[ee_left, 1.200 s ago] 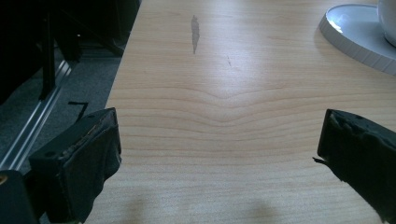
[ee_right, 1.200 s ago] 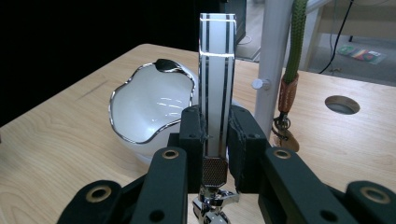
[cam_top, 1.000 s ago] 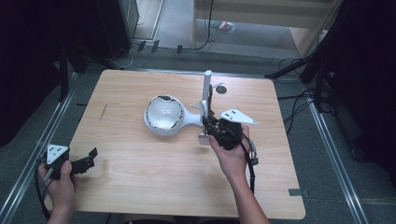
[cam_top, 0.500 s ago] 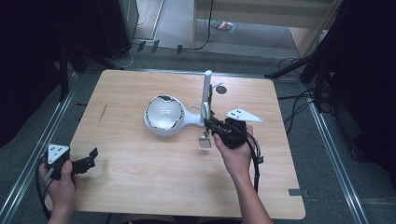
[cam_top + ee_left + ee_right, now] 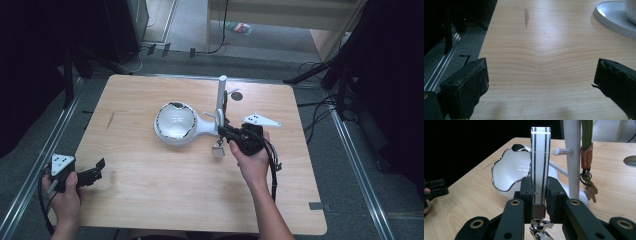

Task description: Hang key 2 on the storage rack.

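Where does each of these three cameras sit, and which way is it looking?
High view: above the person's side, looking forward and down on the wooden table; both forearms, left hand-held gripper, right hand-held gripper.
Left gripper view: on the left hand-held gripper, looking across bare tabletop between its open jaws.
Right gripper view: on the right hand-held gripper, shut on a white striped strap beside the white stand.
Shared: the white dish, seen in all three.

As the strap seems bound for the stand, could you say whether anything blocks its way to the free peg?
Nothing visible does: the strap in the right gripper stands beside the bare peg; the green lanyard hangs past the post.
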